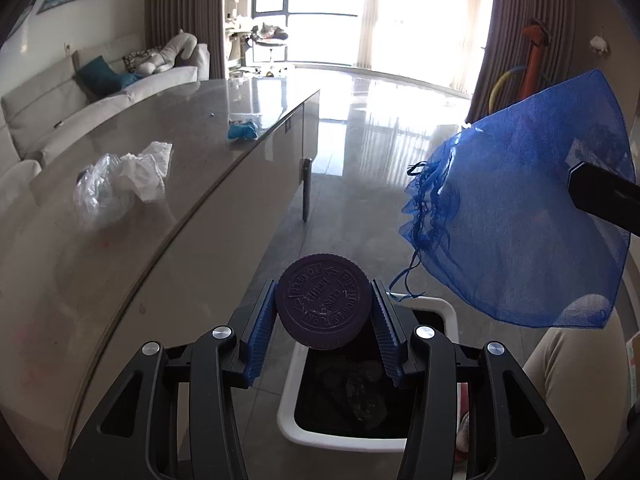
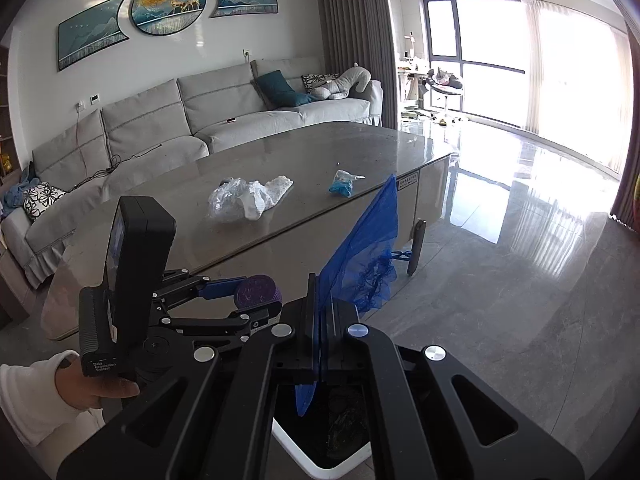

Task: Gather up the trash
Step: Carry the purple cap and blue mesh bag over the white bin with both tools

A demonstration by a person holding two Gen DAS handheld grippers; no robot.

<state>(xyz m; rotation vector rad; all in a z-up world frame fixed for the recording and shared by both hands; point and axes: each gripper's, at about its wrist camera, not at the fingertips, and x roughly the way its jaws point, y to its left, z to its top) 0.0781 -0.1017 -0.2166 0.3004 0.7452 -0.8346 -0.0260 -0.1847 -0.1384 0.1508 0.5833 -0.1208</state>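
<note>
- A grey sofa [image 2: 192,120] runs along the left wall under three blue-and-gold wall panels [image 2: 168,8]; a teal cushion [image 2: 278,88] and a pale soft toy [image 2: 344,82] lie at its far end.
- In front of it stands a long grey table [image 2: 320,148] with a glossy top and rounded corners. On it, from left to right, lie a crumpled clear plastic wrap [image 2: 228,200] touching a wad of white tissue [image 2: 268,194], and, well apart from them near the far edge, a small blue scrap [image 2: 341,188].
- Right of the table the polished grey floor [image 2: 520,260] mirrors the tall bright windows [image 2: 520,60], which are flanked by dark curtains [image 2: 352,28].
- A white-rimmed trash bin [image 1: 292,412] with a black liner sits on the floor just beside the table's near edge; dark rubbish lies inside.
- The left gripper [image 1: 324,308] grasps a purple round-capped bottle [image 1: 324,300], blue ribbed pads pressed to either side of the cap. The bottle sits above the bin's mouth; its cap faces the left wrist camera, so its long axis runs along the fingers, away and downward toward the bin. A hand [image 2: 96,384] in a white sleeve holds this gripper's handle.
- The right gripper [image 2: 320,320] is clenched on a blue mesh pouch [image 2: 360,248]. The pouch hangs in the air over the bin's right side, fanning out from the pinched edge, its long axis following the fingers, and its frayed drawstring end [image 1: 424,216] is turned toward the table.
</note>
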